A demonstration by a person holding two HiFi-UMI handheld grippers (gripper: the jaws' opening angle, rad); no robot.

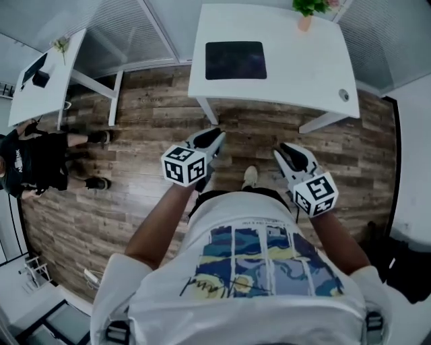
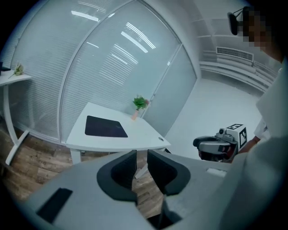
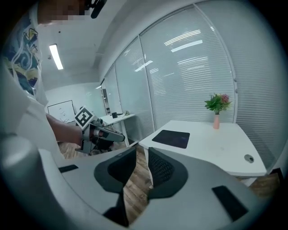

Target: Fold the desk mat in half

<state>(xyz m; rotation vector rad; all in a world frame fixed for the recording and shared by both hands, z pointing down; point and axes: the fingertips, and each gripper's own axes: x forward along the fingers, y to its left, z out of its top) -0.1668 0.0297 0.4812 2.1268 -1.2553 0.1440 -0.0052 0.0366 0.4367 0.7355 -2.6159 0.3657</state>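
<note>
Flooring of brown wooden planks (image 1: 135, 128) is stretching under everything, and on it a white rectangular tabletop (image 1: 296, 81) is standing ahead of the person. The flat, dark rectangular desk mat (image 1: 235, 60) is lying unfolded on the left part of that tabletop, well clear of the edges, its long axis running side to side as the head view shows it.

Both tools are hovering over the floor close to the person's body, well apart from the tabletop and pointing toward it. The left hand-held gripper (image 1: 213, 140) is showing a narrow gap between its dark pads, with only floor behind and nothing gripped. The right hand-held gripper (image 1: 291, 155) is likewise standing slightly parted and empty. The mat is lying almost straight ahead of the left one and off to the left of the right one, so the left is probably sitting nearer; the near long edge is looking like the side to reach first.

A small green plant in a pink pot (image 1: 305, 13) is being cropped by the top of the head view. The mat's thickness and corners are proving too small to make out.
</note>
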